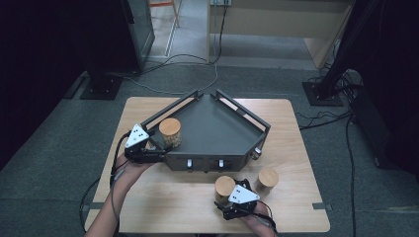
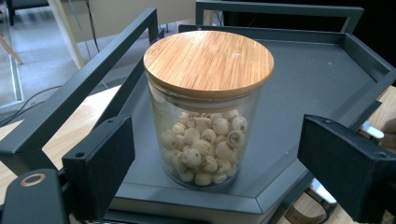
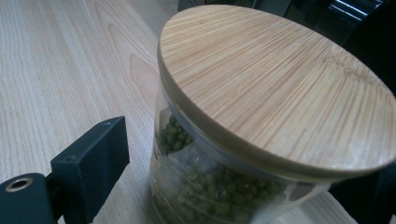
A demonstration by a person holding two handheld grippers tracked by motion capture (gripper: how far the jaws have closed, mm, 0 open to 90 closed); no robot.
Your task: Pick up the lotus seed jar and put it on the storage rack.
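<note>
— Right gripper, near edge of table?
— Jaws spread around green-bean jar, either side of glass; contact not clear. Upright, wooden lid on.
— Second lidded jar?
— Just beside, toward right edge, untouched.
— Left gripper?
— Wide open, clear of lotus-seed jar, holding nothing.
— And that jar?
— Upright inside dark tray, at front-left corner, lid on.

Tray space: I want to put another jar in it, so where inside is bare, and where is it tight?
The tray floor is bare behind and right of the jar of white seeds, up to the far and right rails. The near left corner is crowded: that jar and the open left gripper sit there.
</note>
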